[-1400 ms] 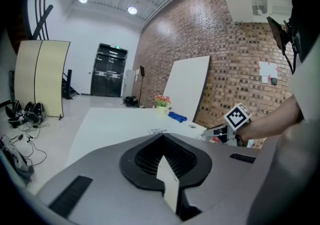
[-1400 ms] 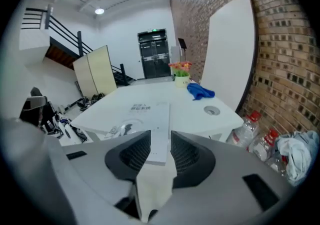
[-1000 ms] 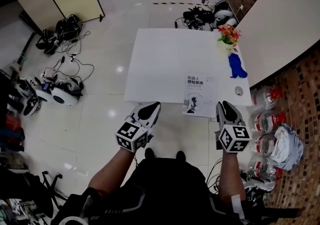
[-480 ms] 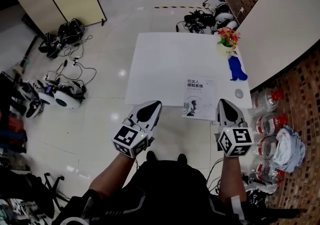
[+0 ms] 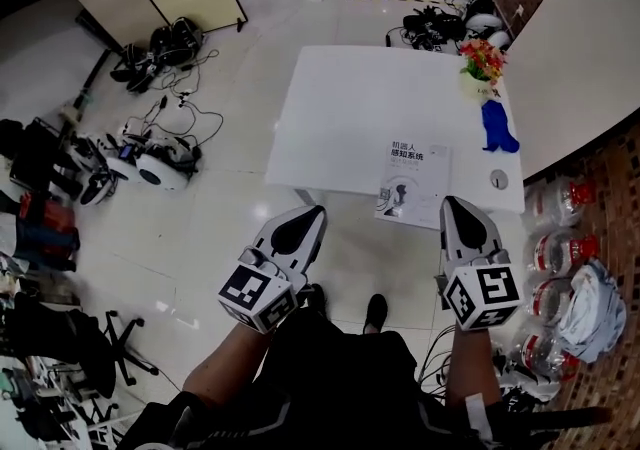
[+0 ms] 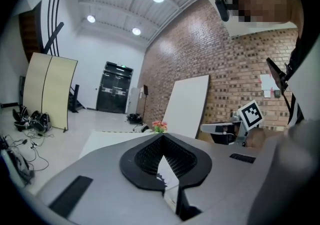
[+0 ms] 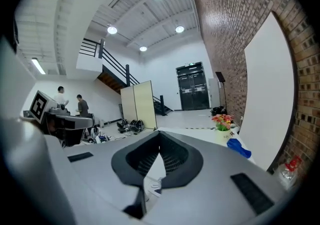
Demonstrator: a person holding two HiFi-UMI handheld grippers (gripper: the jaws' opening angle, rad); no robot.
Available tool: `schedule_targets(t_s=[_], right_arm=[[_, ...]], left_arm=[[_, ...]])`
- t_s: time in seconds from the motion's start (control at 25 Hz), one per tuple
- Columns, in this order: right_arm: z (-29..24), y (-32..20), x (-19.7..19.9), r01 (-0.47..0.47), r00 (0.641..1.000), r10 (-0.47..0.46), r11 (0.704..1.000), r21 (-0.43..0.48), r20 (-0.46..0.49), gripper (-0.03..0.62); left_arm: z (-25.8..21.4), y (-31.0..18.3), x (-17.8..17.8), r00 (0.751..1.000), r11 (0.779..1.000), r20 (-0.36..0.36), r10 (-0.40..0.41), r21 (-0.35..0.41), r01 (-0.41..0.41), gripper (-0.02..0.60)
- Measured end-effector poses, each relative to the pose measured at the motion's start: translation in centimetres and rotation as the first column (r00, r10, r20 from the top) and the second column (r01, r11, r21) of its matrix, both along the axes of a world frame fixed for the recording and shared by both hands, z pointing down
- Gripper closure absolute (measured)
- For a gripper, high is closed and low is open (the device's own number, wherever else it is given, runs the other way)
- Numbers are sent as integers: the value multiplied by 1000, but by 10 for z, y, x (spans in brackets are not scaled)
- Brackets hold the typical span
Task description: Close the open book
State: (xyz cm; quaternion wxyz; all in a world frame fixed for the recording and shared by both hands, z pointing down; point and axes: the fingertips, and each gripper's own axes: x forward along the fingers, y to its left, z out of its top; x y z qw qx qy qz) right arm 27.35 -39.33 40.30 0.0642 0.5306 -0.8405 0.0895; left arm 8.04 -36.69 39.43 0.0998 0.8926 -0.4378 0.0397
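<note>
Book (image 5: 412, 183): flat, cover up, at near edge of worktop (image 5: 350, 108), toward right near corner; near end seems to overhang the edge. No open pages seen, so judged already closed. Thin paperback, judged light, bendy, glossy cover likely slick; best taken at overhanging end or free long edge, not spine.

Left claw (image 5: 313, 211): tips pressed together, nothing held. Right claw (image 5: 452, 203): likewise closed, empty. Both held short of near edge, book untouched.

The book (image 5: 412, 183) in front of me lies closed and flat, its pale cover up, with dark title print and a small dark figure. It sits at the table's (image 5: 350, 118) near edge, toward the right corner, jutting slightly over.
</note>
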Motion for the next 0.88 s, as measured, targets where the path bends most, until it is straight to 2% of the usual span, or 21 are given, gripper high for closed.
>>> schedule_targets(t_s=[0.16, 0.32, 0.4, 0.52, 0.64, 0.88], right_arm=[[-10, 14, -14, 31, 999, -32, 999, 30, 14, 594], [-26, 49, -37, 37, 999, -38, 997, 66, 15, 594], [-35, 74, -47, 9, 1000, -9, 996, 87, 0, 594], [-46, 119, -63, -46, 999, 46, 993, 106, 0, 594], [-49, 167, -86, -60, 998, 61, 992, 107, -4, 594], [-57, 260, -125, -18, 1000, 21, 991, 131, -16, 594]], left_arm=[[-12, 36, -1, 998, 999, 60, 6, 42, -8, 580], [-20, 77, -19, 995, 996, 95, 18, 83, -26, 580], [-23, 101, -36, 998, 997, 58, 8, 83, -12, 580], [-35, 140, -71, 998, 996, -48, -33, 81, 37, 580], [-44, 183, -97, 999, 992, -38, -12, 129, 16, 580], [-41, 258, -126, 995, 994, -95, 6, 107, 4, 580]])
